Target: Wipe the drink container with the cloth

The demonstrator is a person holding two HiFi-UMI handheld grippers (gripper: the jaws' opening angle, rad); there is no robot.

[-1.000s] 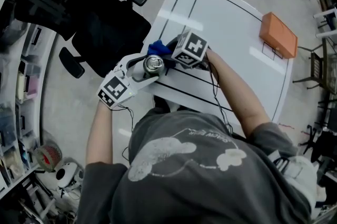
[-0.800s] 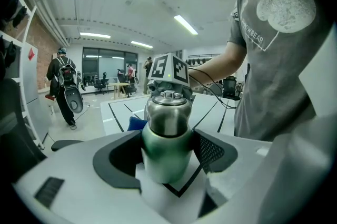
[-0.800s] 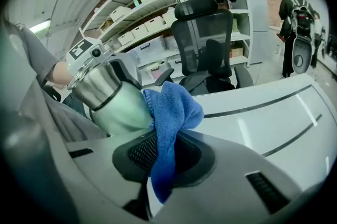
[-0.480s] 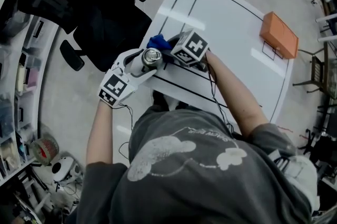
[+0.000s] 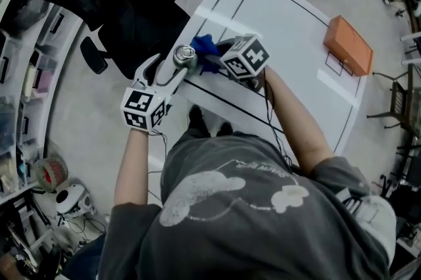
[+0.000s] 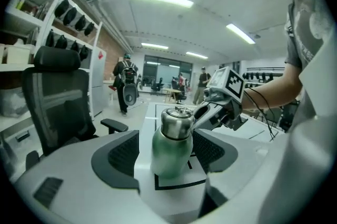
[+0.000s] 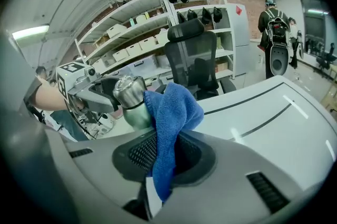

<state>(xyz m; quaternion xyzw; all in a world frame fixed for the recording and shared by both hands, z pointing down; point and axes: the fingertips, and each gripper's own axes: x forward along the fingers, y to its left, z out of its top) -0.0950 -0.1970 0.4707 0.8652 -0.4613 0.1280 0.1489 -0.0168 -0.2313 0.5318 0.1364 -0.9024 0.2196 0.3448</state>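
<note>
your left gripper [image 5: 177, 66] [image 6: 168, 154] is clamped on the green bottle with a brushed steel cap [image 5: 185, 56] [image 6: 171, 141]. its jaws stand wide, with both ribbed pads pressed on the green body and the cap sticking up above them. in the head view the bottle sits left of centre, held at the near left edge of the white table with black lines [image 5: 289, 22], cap facing the camera.

your right gripper [image 5: 221, 60] [image 7: 166, 157] is nearly closed on the blue cloth [image 5: 204, 48] [image 7: 172, 112]. a fold is pinched between the pads, the loose end hangs below them, and a bunched part stands up past the tips. in the right gripper view that bunch lies against the bottle's right side, just under the cap. in the left gripper view your right gripper sits just behind the bottle, right of the cap.

the orange rectangular box [image 5: 347, 44] lies on the table at upper right of the head view, well apart from both grippers. the black office chair [image 5: 125, 16] stands at upper left, beside the table.
</note>
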